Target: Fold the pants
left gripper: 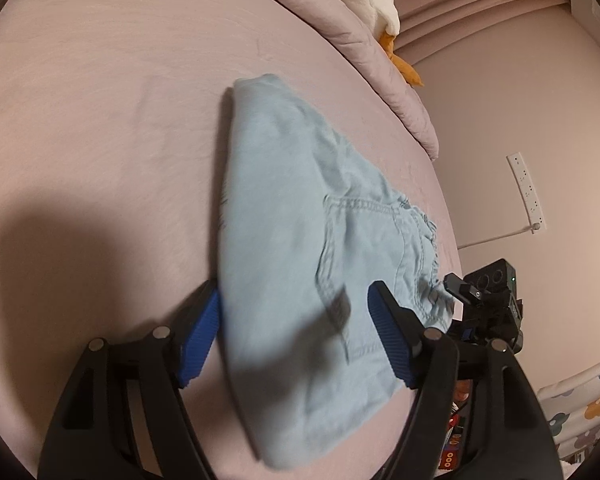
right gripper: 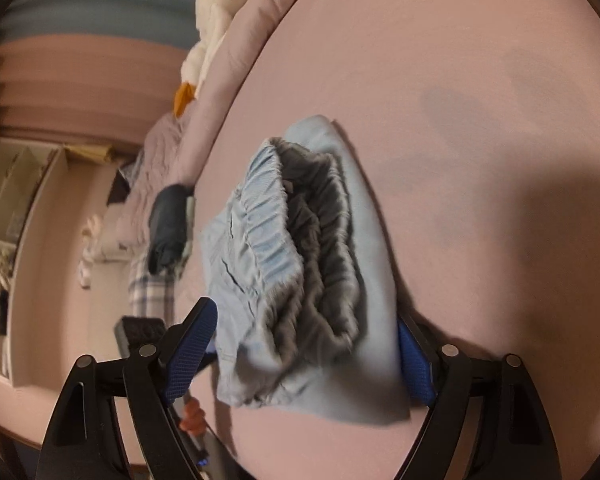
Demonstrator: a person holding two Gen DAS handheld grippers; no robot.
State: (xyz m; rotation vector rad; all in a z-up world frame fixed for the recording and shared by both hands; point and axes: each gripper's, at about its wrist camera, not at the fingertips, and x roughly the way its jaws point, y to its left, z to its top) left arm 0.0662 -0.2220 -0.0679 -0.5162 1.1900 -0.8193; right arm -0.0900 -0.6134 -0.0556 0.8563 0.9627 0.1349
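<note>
Pink bed sheet [left gripper: 100, 120] carries folded light-blue denim pants [left gripper: 300, 240]; left tongs [left gripper: 296, 340] and right tongs [right gripper: 306, 356] spread wide, straddling them.

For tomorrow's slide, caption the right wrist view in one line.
Folded light-blue pants, waistband facing camera, on pink bed between open right gripper jaws.

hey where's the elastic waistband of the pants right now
In the right wrist view the gathered waistband sits centre frame on the pink bed sheet, facing the open right gripper; in the left wrist view it lies at the folded pants' right edge.
</note>
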